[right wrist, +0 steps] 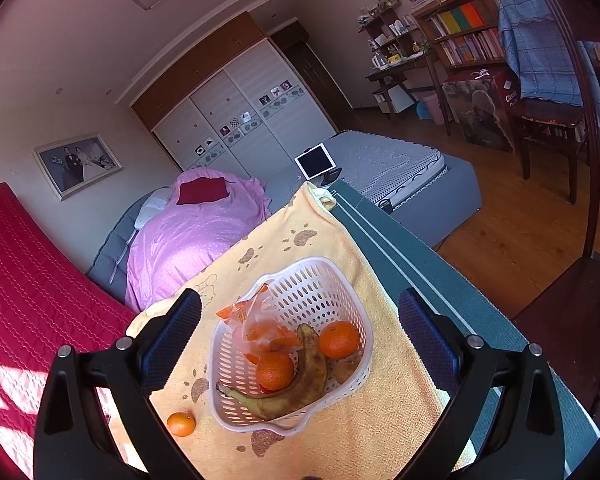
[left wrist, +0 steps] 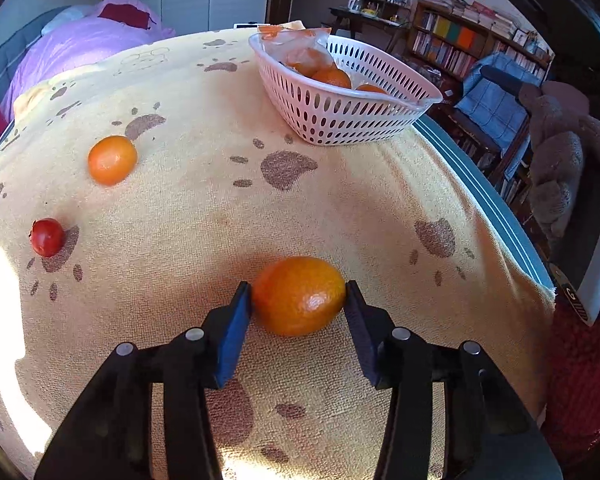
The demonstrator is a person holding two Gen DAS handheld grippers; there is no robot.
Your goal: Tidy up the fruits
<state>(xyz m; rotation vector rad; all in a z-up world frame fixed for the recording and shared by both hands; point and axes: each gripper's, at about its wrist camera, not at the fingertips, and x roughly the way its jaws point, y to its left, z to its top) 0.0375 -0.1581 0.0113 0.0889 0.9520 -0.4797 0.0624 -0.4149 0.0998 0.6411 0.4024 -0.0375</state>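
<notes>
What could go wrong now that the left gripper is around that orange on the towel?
The left gripper pinches the orange only with its pad tips, so the round fruit could slip out and roll. The white basket sits near the table edge, already crowded with a banana; a hard drop could nudge it off.

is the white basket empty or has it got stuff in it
Not empty. The white basket holds a banana, two oranges and a plastic bag.

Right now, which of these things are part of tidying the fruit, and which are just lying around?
Part of the job:
- orange between the left tongs
- smaller orange
- small red fruit
- white basket with banana

Just lying about:
- paw-print towel
- tablet
- pink bedding
</notes>
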